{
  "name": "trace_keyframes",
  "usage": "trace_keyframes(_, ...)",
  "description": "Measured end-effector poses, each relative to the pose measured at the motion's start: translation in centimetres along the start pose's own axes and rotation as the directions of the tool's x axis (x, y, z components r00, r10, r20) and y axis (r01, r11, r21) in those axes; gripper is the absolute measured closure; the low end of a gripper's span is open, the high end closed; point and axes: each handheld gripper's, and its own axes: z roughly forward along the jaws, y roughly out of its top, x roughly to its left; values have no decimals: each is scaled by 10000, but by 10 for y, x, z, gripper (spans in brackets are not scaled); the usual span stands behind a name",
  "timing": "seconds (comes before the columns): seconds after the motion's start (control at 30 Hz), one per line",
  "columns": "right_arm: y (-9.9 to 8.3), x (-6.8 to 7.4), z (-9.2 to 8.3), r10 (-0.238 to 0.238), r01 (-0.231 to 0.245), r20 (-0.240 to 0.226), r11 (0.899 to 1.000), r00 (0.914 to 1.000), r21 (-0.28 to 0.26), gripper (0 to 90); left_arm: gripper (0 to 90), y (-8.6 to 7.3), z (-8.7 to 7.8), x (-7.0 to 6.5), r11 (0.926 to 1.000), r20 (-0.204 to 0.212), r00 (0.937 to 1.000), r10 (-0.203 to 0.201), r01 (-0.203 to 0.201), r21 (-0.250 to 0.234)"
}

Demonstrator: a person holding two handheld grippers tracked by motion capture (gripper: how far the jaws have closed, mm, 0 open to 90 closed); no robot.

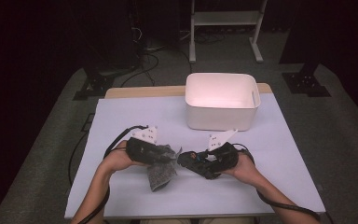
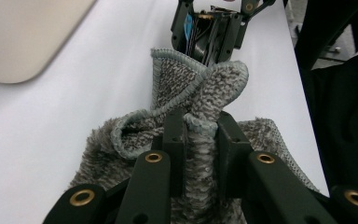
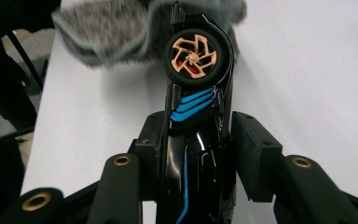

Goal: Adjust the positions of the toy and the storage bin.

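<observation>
Here the left gripper (image 2: 200,135) has its jaws pinched tight on a fold of the grey cloth (image 2: 186,93), which bunches up between the pads and hangs down toward the table in the high view (image 1: 161,168). Across from it, the right gripper (image 3: 198,140) is clamped on a black toy car (image 3: 196,93), held on its side so one wheel faces the camera, its nose pointed at the cloth. In the high view the car (image 1: 196,161) sits just beside the cloth, close enough that I cannot tell if they touch. My read: this is a wipe of the car with the cloth, and it is at or near first contact, with most of the rubbing and any putting away left to do. The white bin (image 1: 221,100) at the far side of the table (image 1: 121,116) looks empty. Textures now: the cloth is fluffy, speckled grey terry with a pale stitched edge, soft and floppy; the car is hard, glossy black plastic with blue stripes and a copper-coloured spoked rim; the bin is smooth, rounded plastic; the table top is a flat, pale sheet.
</observation>
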Motion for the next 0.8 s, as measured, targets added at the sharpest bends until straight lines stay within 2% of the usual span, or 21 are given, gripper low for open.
trace_keyframes(0.1,-1,2,0,-43,43,0,9999,10000,-137,565,768,5,10,-1,9999,261,9995,160,-158,-65)
trace_keyframes(0.17,0,3,1,-47,46,-44,9997,10000,-229,565,768,8,9,-1,9997,214,9996,208,-205,-140)
trace_keyframes(0.3,5,2,1,45,-55,-150,9978,9999,-658,565,768,12,-5,-2,9975,154,9997,207,-196,-678)
trace_keyframes(0.47,19,5,7,-110,86,-237,9952,9997,-978,566,768,26,-25,-7,9953,9,9982,602,-599,-765)
trace_keyframes(0.57,22,7,12,-163,120,-396,9942,9991,-1070,566,768,33,-29,-9,9945,-24,9969,786,-786,-696)
trace_keyframes(0.6,22,7,14,-209,167,-402,9947,9990,-1018,566,767,37,-29,-11,9945,-82,9958,911,-914,-518)
trace_keyframes(0.8,15,6,5,-185,143,-401,9948,9990,-1009,565,764,33,-26,-6,9968,-137,9975,689,-694,-400)
